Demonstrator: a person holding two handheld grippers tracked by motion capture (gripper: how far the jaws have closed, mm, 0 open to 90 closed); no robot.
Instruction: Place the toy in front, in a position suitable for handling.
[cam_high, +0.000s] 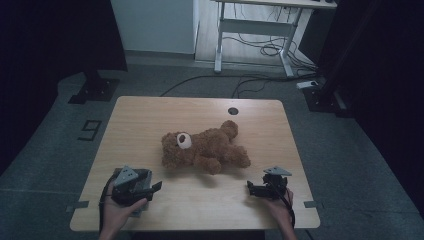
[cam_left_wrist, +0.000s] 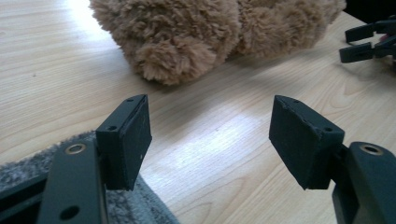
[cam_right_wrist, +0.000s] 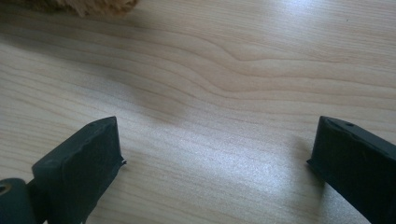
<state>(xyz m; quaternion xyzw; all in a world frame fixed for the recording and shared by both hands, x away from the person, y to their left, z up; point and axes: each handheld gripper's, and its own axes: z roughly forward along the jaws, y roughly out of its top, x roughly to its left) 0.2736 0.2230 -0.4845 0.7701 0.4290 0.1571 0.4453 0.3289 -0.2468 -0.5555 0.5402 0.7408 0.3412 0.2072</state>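
Lab: cabled desk (cam_high: 260, 25), dark curtains (cam_high: 55, 35)

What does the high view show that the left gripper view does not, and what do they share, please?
High view alone: the whole wooden table with the round hole near its far edge, the teddy bear's white muzzle, both hands, the grey floor and a white desk behind.

Left gripper view alone: the left claw close up, its jaws wide apart over bare wood with nothing between them.

Shared: the brown teddy bear lying on the table, and the right claw beyond it.

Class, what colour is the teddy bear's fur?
Brown, seen best in the left gripper view: teddy bear.
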